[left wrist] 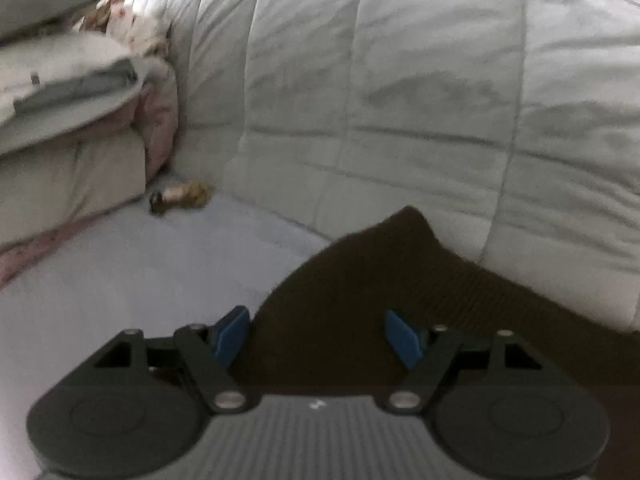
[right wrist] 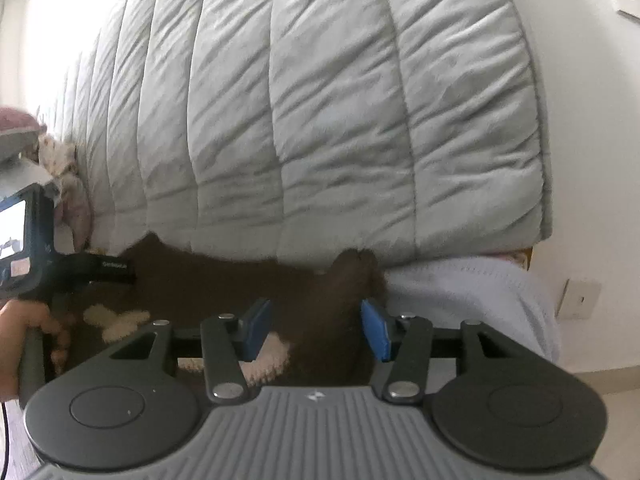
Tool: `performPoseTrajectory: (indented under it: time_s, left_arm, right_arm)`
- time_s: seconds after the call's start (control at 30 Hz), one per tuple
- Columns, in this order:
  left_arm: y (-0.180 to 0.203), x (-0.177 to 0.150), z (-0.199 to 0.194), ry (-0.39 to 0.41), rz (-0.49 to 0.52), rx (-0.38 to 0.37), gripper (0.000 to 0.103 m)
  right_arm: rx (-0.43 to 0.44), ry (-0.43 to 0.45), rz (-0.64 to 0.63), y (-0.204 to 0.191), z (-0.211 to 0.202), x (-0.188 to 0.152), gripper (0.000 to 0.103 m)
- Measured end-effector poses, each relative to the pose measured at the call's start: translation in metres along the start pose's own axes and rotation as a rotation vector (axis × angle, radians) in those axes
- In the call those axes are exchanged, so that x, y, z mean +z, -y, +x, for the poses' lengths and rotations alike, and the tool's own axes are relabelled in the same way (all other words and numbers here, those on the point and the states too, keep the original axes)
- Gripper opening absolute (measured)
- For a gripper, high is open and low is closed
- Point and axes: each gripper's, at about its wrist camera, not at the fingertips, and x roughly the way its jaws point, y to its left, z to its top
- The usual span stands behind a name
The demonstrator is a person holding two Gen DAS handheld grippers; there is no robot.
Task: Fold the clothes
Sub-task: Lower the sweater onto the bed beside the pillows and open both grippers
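The right gripper [right wrist: 316,330] stands spread, its blue pads [right wrist: 376,330] either side of a raised ridge of the dark brown knitted garment [right wrist: 224,280] without closing on it; the ridge looks bunched up between them, plausibly so a fold edge can be caught, though whether that is a fold being made or let go I cannot tell. The left gripper [left wrist: 318,340] is likewise spread, hovering over a pointed corner of the same garment [left wrist: 360,280], nothing pinched. The garment lies on the pale bed sheet [left wrist: 140,280], its far edge against the grey quilted duvet [right wrist: 320,120]; cream patches [right wrist: 116,320] show on it in the right view. At that view's left edge a hand [right wrist: 24,332] grips the other gripper's handle. Further off, stacked bedding [left wrist: 68,92] sits beside the duvet, leaving the sheet as working space.
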Motion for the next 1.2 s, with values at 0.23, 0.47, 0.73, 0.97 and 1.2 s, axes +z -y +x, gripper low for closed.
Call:
performPoseTrajectory:
  time_s: [0.23, 0.47, 0.73, 0.97, 1.2]
  left_arm:
    - [0.004, -0.003, 0.005, -0.037, -0.014, 0.032, 0.082]
    - [0.02, -0.01, -0.023, -0.01, 0.051, 0.092, 0.083]
    - [0.035, -0.017, -0.082, -0.04, 0.026, 0.109, 0.083]
    - [0.043, -0.032, -0.141, -0.077, 0.015, 0.158, 0.083]
    - [0.045, -0.06, -0.193, -0.143, -0.03, 0.199, 0.088]
  right_arm:
    - [0.004, -0.135, -0.011, -0.004, 0.019, -0.006, 0.06]
    - [0.032, -0.125, 0.038, -0.002, -0.004, 0.005, 0.061]
    - [0.053, -0.074, 0.052, 0.017, -0.042, 0.019, 0.062]
    - [0.068, -0.094, 0.078, 0.044, -0.059, 0.019, 0.065]
    - [0.079, -0.153, 0.012, 0.062, -0.068, 0.009, 0.071]
